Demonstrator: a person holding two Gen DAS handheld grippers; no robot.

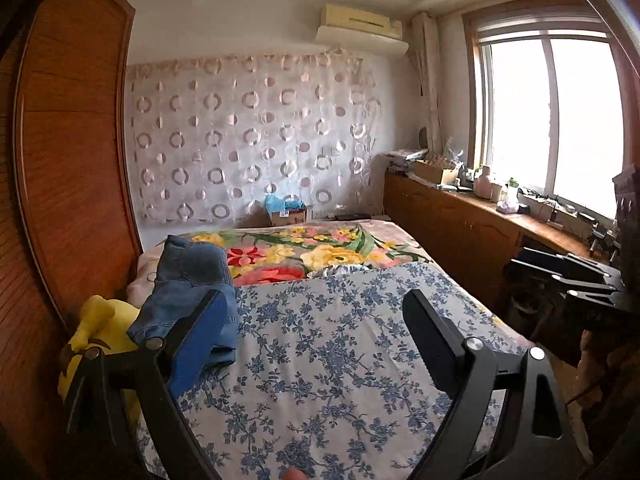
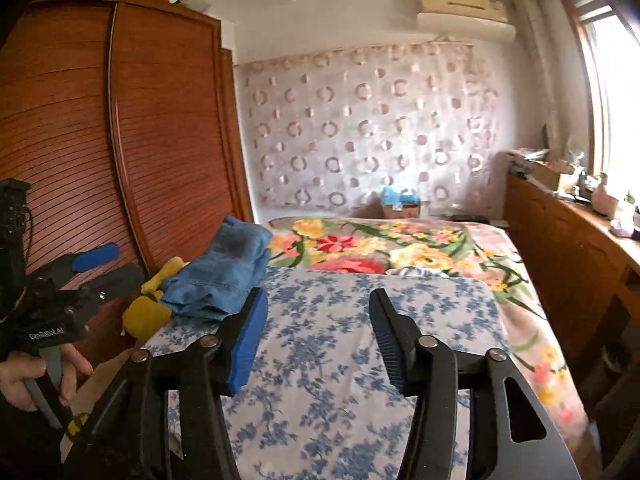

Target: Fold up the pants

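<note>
A folded pair of blue denim pants [image 1: 188, 280] lies in a bundle at the left edge of the bed, on the blue-flowered sheet [image 1: 340, 340]. My left gripper [image 1: 316, 300] is open wide over the sheet with nothing between its fingers; the pants sit just beyond its left finger. In the right wrist view the pants [image 2: 224, 272] lie ahead and to the left of my right gripper [image 2: 318, 294], which also stands open and empty. A hand holds the left gripper [image 2: 108, 266] at that view's left edge. The right gripper [image 1: 520, 266] shows at the left wrist view's right edge.
A yellow plush toy [image 1: 96, 320] lies beside the pants against the wooden wardrobe [image 1: 72, 160]. A bright flowered blanket [image 1: 320, 248] covers the far half of the bed. A low wooden cabinet [image 1: 460, 216] with clutter runs under the window on the right. A cardboard box [image 1: 286, 212] stands by the far wall.
</note>
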